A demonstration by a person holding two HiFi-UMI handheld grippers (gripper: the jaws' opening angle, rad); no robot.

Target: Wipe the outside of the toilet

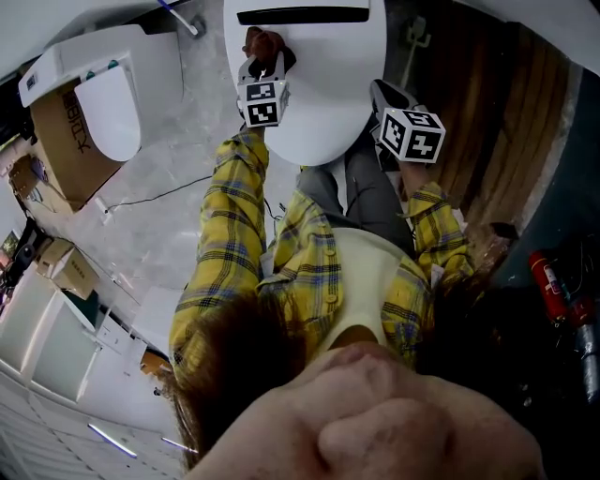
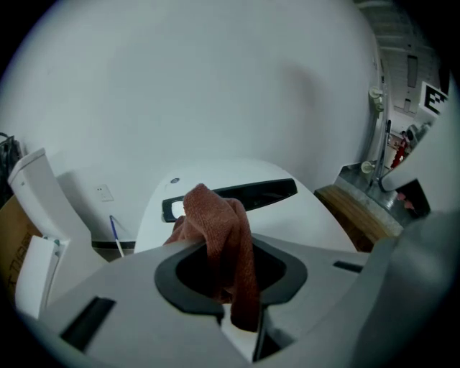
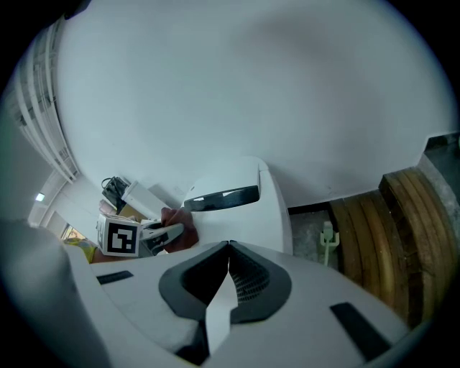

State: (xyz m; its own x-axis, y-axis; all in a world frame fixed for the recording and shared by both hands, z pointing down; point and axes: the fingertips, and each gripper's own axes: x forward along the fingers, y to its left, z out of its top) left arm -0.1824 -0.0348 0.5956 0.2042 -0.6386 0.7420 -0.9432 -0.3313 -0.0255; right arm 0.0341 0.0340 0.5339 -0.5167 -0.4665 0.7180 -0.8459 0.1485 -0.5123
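a person's left gripper [image 1: 264,66] clamps a rust-red cloth [image 1: 262,41] over the closed lid of the white toilet [image 1: 323,108], just below the lid's dark slot [image 1: 302,15]. the right gripper [image 1: 384,94], jaws pressed together on nothing, hangs at the lid's right edge.

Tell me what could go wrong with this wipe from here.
1. The left tongs pinch only a narrow fold of the reddish-brown cloth; dragging it over the toilet lid may pull it loose.
2. The cloth is bunched, so the hard tips might scrape the lid.
3. The right tongs, shut and empty, sit close to the lid's edge and may knock it.
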